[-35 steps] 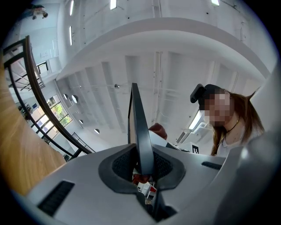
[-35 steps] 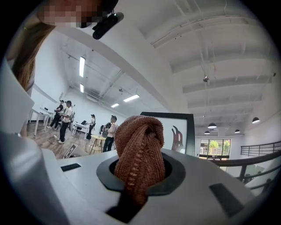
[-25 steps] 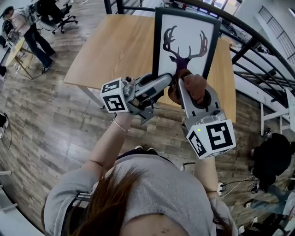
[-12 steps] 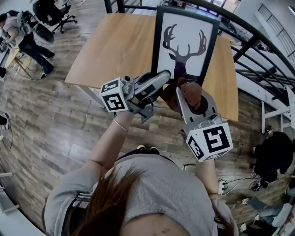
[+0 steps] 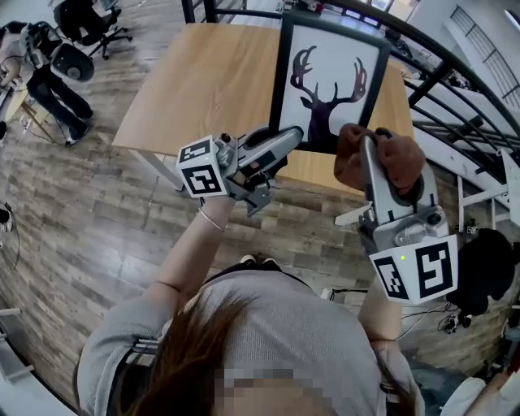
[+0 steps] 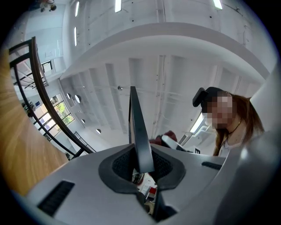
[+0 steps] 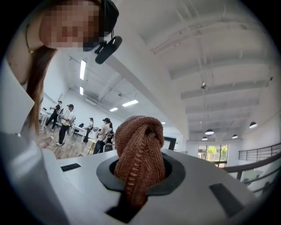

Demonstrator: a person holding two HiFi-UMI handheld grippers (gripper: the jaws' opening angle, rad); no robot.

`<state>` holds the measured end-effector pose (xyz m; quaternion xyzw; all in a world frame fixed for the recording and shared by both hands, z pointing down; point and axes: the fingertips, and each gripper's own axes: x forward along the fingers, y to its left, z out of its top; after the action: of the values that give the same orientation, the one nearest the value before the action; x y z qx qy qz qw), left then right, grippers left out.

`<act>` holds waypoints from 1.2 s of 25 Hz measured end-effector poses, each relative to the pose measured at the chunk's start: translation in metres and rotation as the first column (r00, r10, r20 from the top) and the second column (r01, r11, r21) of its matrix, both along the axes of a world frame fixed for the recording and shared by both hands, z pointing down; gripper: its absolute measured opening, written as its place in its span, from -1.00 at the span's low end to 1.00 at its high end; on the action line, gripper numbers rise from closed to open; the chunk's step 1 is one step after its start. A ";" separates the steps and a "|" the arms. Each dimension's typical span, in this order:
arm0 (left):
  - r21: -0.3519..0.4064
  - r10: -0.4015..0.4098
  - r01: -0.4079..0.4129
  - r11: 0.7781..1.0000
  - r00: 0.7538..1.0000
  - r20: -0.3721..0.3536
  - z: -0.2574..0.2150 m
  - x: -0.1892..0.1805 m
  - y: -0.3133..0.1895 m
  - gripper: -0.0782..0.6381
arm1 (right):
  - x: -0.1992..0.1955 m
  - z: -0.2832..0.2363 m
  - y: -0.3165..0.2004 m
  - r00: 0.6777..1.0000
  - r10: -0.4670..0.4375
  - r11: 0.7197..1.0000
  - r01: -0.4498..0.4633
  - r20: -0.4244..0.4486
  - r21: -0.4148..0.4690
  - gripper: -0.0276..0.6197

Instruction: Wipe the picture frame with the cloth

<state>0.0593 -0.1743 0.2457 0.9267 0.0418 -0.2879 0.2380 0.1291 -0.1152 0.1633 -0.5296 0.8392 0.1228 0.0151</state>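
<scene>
Head view, starting close in: brown hair [image 5: 191, 357] and grey sleeves [image 5: 114, 349] at the bottom, both arms out over a plank floor [image 5: 97, 211]. Next up, the left gripper [image 5: 292, 135], reaching to the lower left corner of the frame [image 5: 329, 73]. Left gripper view for the grip: jaws nearly together, pads pinching the frame [image 6: 138, 132] by its thin black edge, seen end-on and running straight up out of the gripper [image 6: 140, 165]. Solid hold, no gap to speak of.

Over on the right, the right gripper [image 5: 370, 146], clamped on a rust-brown cloth [image 5: 402, 158] bunched around the jaw tips. Same story in the right gripper view: jaws closed on the knitted cloth [image 7: 141, 149], a wad poking up out of the gripper [image 7: 140, 174] and a tail trailing down the slot. Cloth just beside the frame's lower right corner, maybe overlapping it from this angle; can't tell about actual contact.

Frame itself: upright, black border, white print with a dark deer head and antlers, by the near edge of the table [image 5: 203, 81], toward the right corner. Can't say for sure about the bottom resting on the wood.

Further back, a black railing [image 5: 426, 88] past the far edge and right side, plus an office chair [image 5: 93, 16] and a person [image 5: 45, 85] way off at top left.
</scene>
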 end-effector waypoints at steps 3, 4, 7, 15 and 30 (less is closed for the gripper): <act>0.026 0.021 -0.022 0.999 0.999 0.028 -0.002 -0.004 0.001 -0.64 | 0.011 -0.070 -0.014 0.996 0.089 0.981 -0.089 0.012 0.171 -0.69; 0.027 0.032 -0.033 0.999 0.999 0.029 -0.003 -0.005 0.001 -0.64 | 0.014 -0.090 -0.019 0.993 0.118 0.967 -0.118 0.017 0.224 -0.69; 0.019 0.071 -0.071 0.997 0.997 0.019 -0.004 -0.007 0.002 -0.64 | 0.017 -0.131 -0.038 0.984 0.177 0.927 -0.175 0.024 0.332 -0.69; 0.002 0.127 -0.127 0.992 0.990 -0.059 -0.009 -0.009 0.005 -0.64 | 0.017 -0.118 -0.080 0.981 0.193 0.933 -0.182 -0.006 0.310 -0.69; 0.012 0.115 -0.114 0.993 0.990 -0.081 -0.012 -0.010 0.007 -0.64 | 0.020 -0.060 -0.077 0.984 0.174 0.969 -0.162 -0.049 0.189 -0.69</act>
<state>0.0490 -0.1668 0.2337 0.9111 0.1057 -0.3111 0.2487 0.1494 -0.1919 0.1032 -0.5907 0.7764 0.2180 0.0261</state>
